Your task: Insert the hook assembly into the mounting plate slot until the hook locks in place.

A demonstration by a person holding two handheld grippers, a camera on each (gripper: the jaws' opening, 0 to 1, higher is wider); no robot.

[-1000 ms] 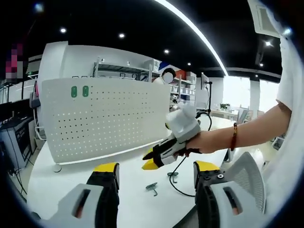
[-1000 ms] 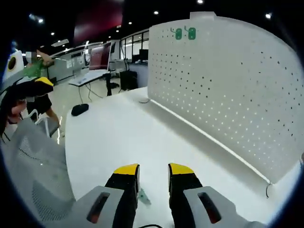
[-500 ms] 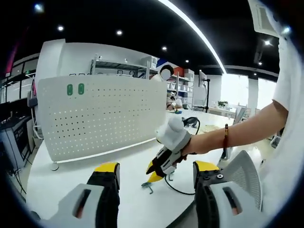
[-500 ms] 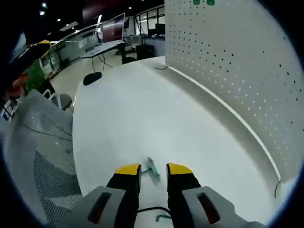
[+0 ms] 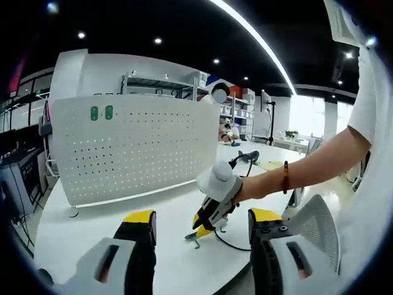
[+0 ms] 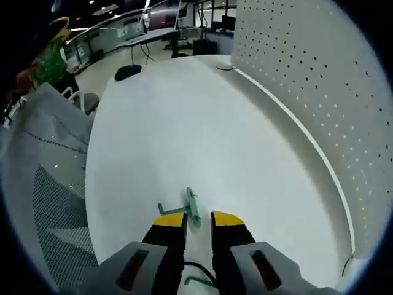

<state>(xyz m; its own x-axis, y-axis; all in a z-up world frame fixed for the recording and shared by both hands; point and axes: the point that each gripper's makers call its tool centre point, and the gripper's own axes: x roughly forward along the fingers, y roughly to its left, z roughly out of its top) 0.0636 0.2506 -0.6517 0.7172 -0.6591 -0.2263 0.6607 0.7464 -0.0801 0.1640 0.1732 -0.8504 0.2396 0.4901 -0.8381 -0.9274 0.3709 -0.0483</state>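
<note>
The right hand-held gripper (image 6: pixel 197 216) is the one that matters here, tipped down over the white counter (image 6: pixel 202 123) with its yellow-tipped jaws set narrow, a slim gap between them and nothing in it. The left hand-held gripper (image 5: pixel 201 216) is hanging back with its jaws spread wide and empty, well apart from the action, so the right one is clearly nearer.

Biggest thing around is the white pegboard mounting plate (image 5: pixel 132 150), standing upright along the far side of the counter. In the right gripper view it runs up the right edge (image 6: pixel 319 80), well apart from the hook. That's where the hook has to end up, so there's a fair carry ahead.

The small green hook assembly (image 6: pixel 191 208) is lying flat on the counter right at the right gripper's jaw tips, just ahead of them and a touch toward the left jaw. Its green strip runs roughly along the jaw direction, with a thin bent arm sticking out to the left. From the left gripper view it sits just beneath the right gripper's tips (image 5: pixel 195 240).

My read: the jaws straddle the strip's width pretty well already, so it's mostly a matter of dropping a bit further and nudging left before pinching. I can't tell if the tips are touching it yet.
</note>
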